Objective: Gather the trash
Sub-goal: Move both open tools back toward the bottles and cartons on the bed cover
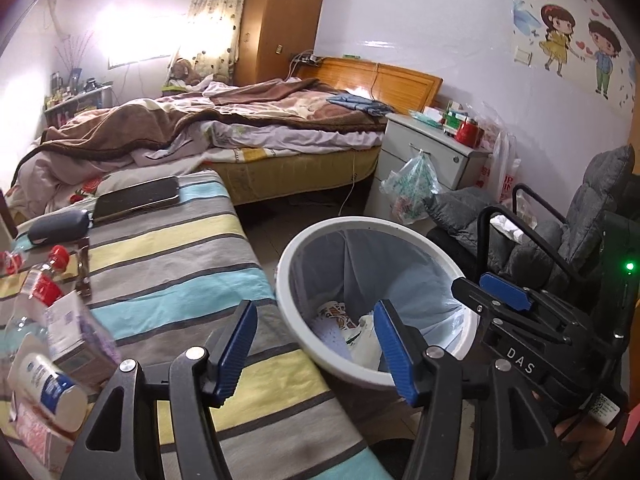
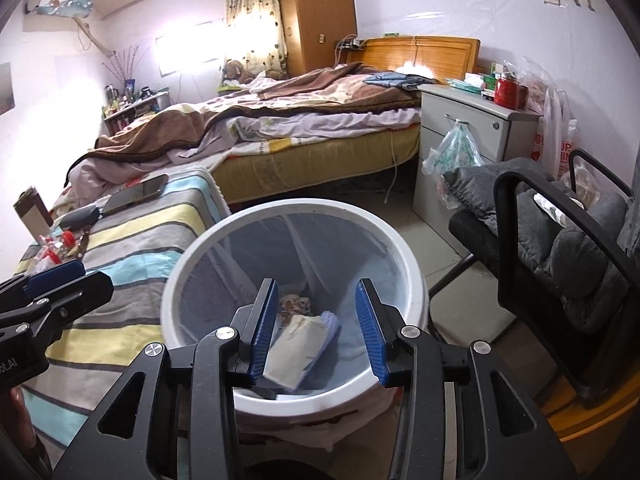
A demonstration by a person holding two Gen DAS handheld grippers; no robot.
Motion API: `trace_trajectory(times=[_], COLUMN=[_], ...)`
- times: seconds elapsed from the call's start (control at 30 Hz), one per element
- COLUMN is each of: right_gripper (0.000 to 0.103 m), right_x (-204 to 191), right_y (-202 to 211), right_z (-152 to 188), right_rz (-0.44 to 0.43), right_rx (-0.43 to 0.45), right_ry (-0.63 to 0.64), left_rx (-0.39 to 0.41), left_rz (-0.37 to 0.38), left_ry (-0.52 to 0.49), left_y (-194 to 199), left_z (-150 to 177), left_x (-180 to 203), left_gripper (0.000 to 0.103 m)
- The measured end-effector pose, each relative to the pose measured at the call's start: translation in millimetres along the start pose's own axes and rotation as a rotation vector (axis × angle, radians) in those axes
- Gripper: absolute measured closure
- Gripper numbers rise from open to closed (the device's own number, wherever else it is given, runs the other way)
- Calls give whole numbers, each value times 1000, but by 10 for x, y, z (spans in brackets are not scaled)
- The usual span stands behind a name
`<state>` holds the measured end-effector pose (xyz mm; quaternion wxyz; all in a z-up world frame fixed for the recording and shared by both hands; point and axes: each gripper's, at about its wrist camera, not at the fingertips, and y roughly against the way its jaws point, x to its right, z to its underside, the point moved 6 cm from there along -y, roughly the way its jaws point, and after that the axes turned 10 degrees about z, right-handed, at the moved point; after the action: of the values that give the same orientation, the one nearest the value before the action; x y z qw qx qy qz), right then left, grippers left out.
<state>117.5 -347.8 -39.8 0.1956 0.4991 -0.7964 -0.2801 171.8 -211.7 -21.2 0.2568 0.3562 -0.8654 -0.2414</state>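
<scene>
Above the lined trash bin [image 2: 404, 268], the right gripper [image 2: 316, 330] hangs spread and empty; discarded paper [image 2: 298, 346] lies inside. Beside the bin, the left gripper [image 1: 316, 350] is spread too; next, approach the bottle [image 1: 44, 280] squarely.

1 bin [image 2: 404, 276], 1 phone [image 1: 136, 199], 2 tongs [image 1: 316, 344] [image 2: 318, 330], 1 bed [image 1: 248, 120].
</scene>
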Motion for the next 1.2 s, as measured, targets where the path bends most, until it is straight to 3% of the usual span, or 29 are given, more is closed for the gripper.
trace_trajectory(times=[0.23, 0.43, 0.53, 0.6, 0.97, 1.2], right_gripper=[60, 60, 60, 60, 57, 57], right_x=[-175, -391, -513, -595, -995, -1239], right_y=[104, 199, 248, 263, 377, 445], right_z=[-8, 3, 28, 49, 135, 193], right_rz=[-37, -85, -111, -130, -211, -260], right_rx=[25, 47, 53, 55, 61, 55], right_ry=[8, 32, 42, 55, 111, 155], left_rx=[45, 72, 83, 87, 75, 14], left_rz=[-71, -160, -240, -250, -385, -390], left_ry=[33, 84, 105, 143, 266, 308], left_y=[370, 706, 866, 972, 1382, 1286], left_z=[129, 289, 381, 465, 940, 1131], left_x=[-259, -629, -833, -977, -1608, -1781], left_gripper=[41, 37, 35, 32, 29, 29])
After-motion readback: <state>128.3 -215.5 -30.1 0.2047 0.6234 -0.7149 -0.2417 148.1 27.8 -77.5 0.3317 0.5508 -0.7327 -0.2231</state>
